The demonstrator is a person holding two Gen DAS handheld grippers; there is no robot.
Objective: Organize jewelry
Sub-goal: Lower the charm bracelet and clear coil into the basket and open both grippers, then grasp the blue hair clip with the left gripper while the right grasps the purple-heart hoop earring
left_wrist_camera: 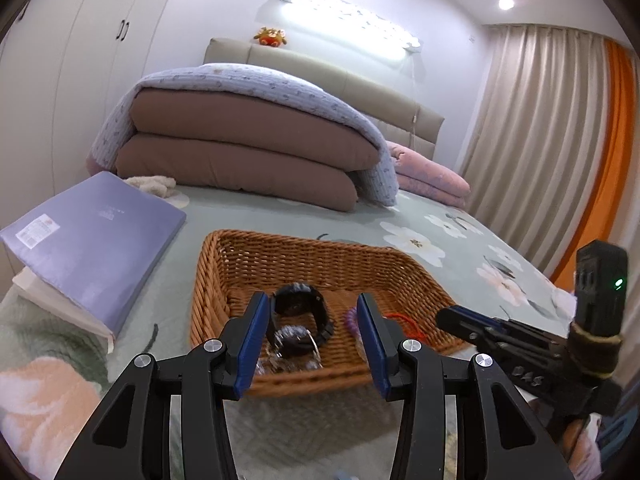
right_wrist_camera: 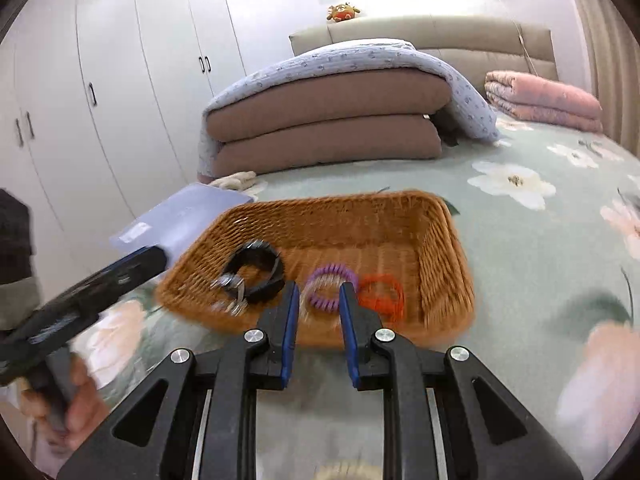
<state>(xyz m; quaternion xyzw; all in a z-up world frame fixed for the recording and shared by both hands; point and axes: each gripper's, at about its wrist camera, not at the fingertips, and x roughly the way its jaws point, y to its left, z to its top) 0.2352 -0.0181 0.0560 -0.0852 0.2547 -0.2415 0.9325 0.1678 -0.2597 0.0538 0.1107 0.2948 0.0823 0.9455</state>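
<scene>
A brown wicker basket (left_wrist_camera: 304, 256) (right_wrist_camera: 440, 248) sits on the flowered bedspread. In it lie a black watch (left_wrist_camera: 300, 308) (right_wrist_camera: 256, 276), a silvery piece (left_wrist_camera: 292, 344) (right_wrist_camera: 232, 292), a purple coil band (left_wrist_camera: 351, 320) (right_wrist_camera: 330, 288) and a red cord (left_wrist_camera: 408, 324) (right_wrist_camera: 380, 292). My left gripper (left_wrist_camera: 312, 304) hangs over the basket's near rim above the watch, jaws wide apart and holding nothing. My right gripper (right_wrist_camera: 320, 290) is above the near rim in front of the purple coil, its jaws a little apart and empty. Each gripper shows from the side in the other's view (left_wrist_camera: 444, 314) (right_wrist_camera: 156, 258).
A lilac flat box (left_wrist_camera: 100, 232) (right_wrist_camera: 188, 212) lies on a book left of the basket. Folded brown quilts under a blue cover (left_wrist_camera: 248, 140) and a pink blanket (right_wrist_camera: 544, 96) are stacked near the headboard. White wardrobes line the left wall. A hand (right_wrist_camera: 80, 392) grips the left tool.
</scene>
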